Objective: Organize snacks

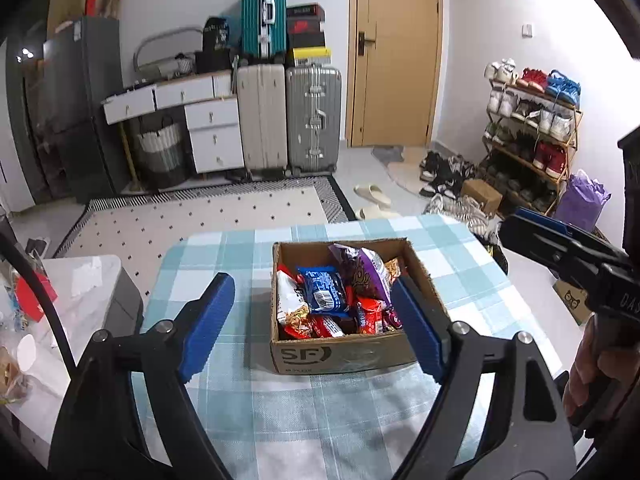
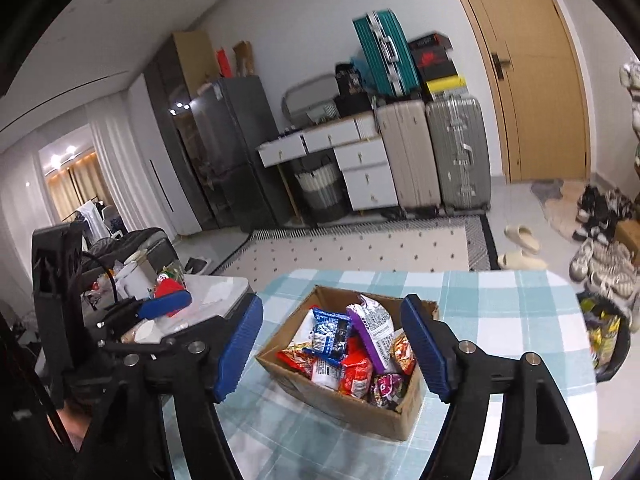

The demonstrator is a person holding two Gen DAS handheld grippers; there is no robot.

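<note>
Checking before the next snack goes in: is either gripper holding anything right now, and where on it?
Nothing is held. The left gripper and the right gripper are both open and empty, with the cardboard box of snack packets beyond them.

Snacks gathered in an open box

A cardboard box (image 1: pixel 344 354) sits on the checked worktop (image 1: pixel 224 412), heaped with packets: a blue one (image 1: pixel 324 288) and a purple one (image 2: pixel 370 330) on top of red ones (image 2: pixel 356 374).
</note>
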